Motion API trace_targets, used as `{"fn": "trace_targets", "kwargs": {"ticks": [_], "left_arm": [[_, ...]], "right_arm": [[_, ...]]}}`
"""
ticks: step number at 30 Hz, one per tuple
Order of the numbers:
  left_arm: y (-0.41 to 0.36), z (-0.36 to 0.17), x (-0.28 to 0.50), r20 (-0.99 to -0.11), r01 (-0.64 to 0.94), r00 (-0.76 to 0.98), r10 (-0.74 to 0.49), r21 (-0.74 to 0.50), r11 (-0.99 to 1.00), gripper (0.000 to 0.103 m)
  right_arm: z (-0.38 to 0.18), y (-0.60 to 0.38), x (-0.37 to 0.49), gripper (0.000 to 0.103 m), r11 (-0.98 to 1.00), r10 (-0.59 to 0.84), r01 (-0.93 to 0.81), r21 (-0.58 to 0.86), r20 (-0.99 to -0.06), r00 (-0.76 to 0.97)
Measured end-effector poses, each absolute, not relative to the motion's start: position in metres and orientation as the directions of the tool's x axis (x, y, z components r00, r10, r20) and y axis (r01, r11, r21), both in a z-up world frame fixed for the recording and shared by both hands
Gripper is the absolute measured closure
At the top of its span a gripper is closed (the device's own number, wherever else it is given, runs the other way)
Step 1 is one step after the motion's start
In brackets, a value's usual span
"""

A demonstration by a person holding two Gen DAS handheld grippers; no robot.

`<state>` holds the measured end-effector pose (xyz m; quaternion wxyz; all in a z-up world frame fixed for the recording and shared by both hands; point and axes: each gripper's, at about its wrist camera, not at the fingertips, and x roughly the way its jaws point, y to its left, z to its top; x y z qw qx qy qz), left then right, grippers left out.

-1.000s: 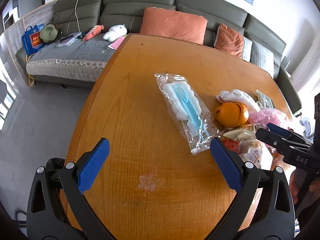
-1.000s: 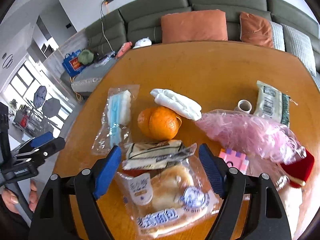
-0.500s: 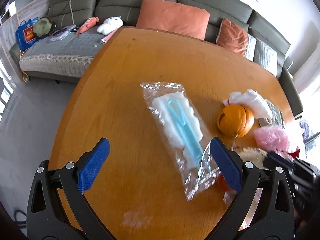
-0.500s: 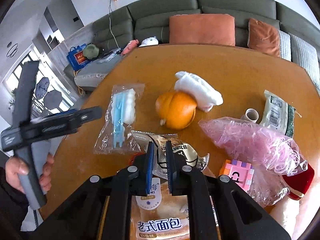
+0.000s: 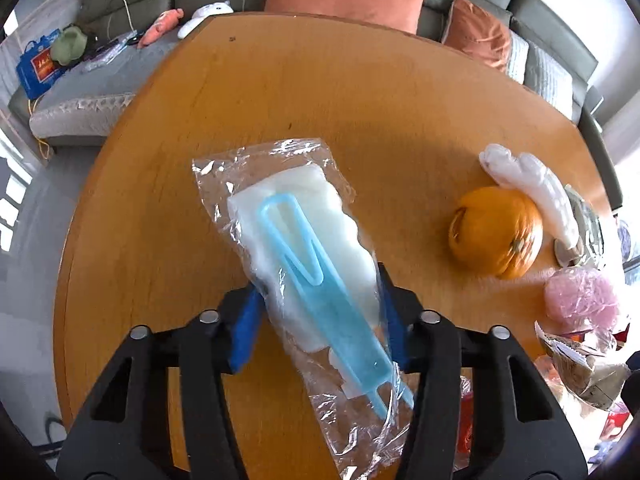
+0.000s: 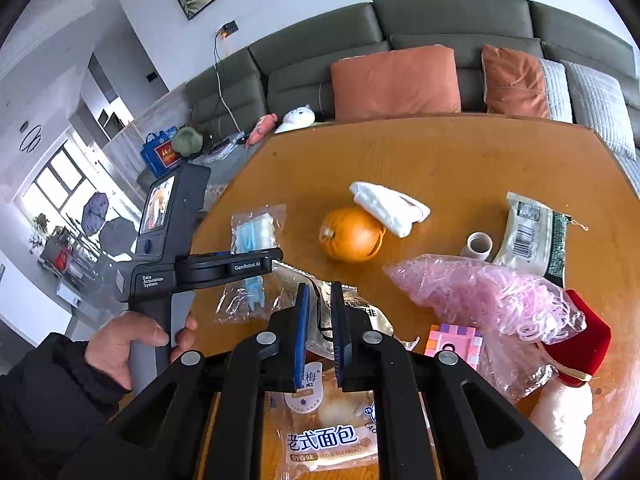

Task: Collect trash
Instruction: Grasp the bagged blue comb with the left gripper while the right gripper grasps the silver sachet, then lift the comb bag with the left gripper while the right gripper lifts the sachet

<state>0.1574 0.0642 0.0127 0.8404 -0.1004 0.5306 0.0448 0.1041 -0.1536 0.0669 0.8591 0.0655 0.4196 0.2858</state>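
A grey-green sofa point(image 6: 440, 28) with orange cushions point(image 6: 394, 80) runs behind a round wooden table point(image 5: 320, 92) in a bright living room. On the table, at about 3 o'clock from the left gripper, sit an orange point(image 5: 496, 232), a white cloth roll point(image 5: 532, 188) leaning against it at its 1 o'clock, and a pink bag of bands point(image 5: 582, 294) nearer the edge. In the right wrist view the same pink bag spreads at 3 o'clock of the right gripper, with a pink block toy point(image 6: 452, 340) and a red box point(image 6: 580, 342) beside it, a small white tape roll point(image 6: 479, 246) and a barcoded packet point(image 6: 528, 238) farther back.

The left gripper point(image 5: 318, 312) is pinching a clear plastic sleeve point(image 5: 304, 248) across its middle; inside lie a white wad and a long pale-blue plastic clip, running from 11 o'clock down to 5 o'clock. The sleeve is crinkled and glossy.

The right gripper point(image 6: 320, 328) has its blue pads nearly together on a crumpled silver-and-clear wrapper point(image 6: 320, 300), directly above a packaged bread bun point(image 6: 328, 428) with printed Chinese text. A hand point(image 6: 120, 348) holding the left tool's handle sits at 9 o'clock.

The gripper fingers cover much of the wrapper. The bun package is cut off by the gripper's black frame, and the table's near edge is hidden.
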Motion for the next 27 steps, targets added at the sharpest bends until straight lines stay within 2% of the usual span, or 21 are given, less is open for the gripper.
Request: {"fn": "trace_targets", "kwargs": {"ticks": [4, 9, 15, 21, 23, 25, 26, 27], "left_arm": [[0.071, 0.02, 0.144, -0.885, -0.164, 0.462, -0.052, -0.143, 0.976, 0.064], [0.082, 0.043, 0.118, -0.85, -0.154, 0.521, -0.071, -0.176, 0.972, 0.064], [0.104, 0.056, 0.095, -0.84, -0.191, 0.541, -0.053, -0.183, 0.964, 0.064], [0.107, 0.062, 0.082, -0.827, -0.196, 0.558, -0.067, -0.21, 0.958, 0.064], [0.104, 0.064, 0.078, -0.823, -0.186, 0.564, -0.068, -0.207, 0.96, 0.064], [0.102, 0.065, 0.076, -0.822, -0.182, 0.566, -0.068, -0.205, 0.962, 0.064], [0.102, 0.064, 0.074, -0.822, -0.181, 0.565, -0.071, -0.207, 0.961, 0.064], [0.101, 0.064, 0.072, -0.823, -0.182, 0.564, -0.072, -0.209, 0.961, 0.064]], "right_arm": [[0.073, -0.153, 0.101, 0.091, 0.829, 0.545, -0.44, 0.345, -0.675, 0.498], [0.085, -0.139, 0.091, 0.096, 0.824, 0.548, -0.465, 0.323, -0.663, 0.511], [0.089, -0.125, 0.081, 0.096, 0.831, 0.527, -0.479, 0.282, -0.674, 0.518], [0.09, -0.15, 0.073, 0.097, 0.815, 0.564, -0.459, 0.355, -0.668, 0.486], [0.086, -0.157, 0.069, 0.097, 0.83, 0.54, -0.445, 0.337, -0.688, 0.485], [0.079, -0.163, 0.064, 0.091, 0.843, 0.509, -0.446, 0.302, -0.715, 0.479], [0.074, -0.165, 0.061, 0.073, 0.853, 0.487, -0.442, 0.28, -0.732, 0.477], [0.07, -0.167, 0.059, 0.051, 0.86, 0.47, -0.437, 0.264, -0.743, 0.477]]}}
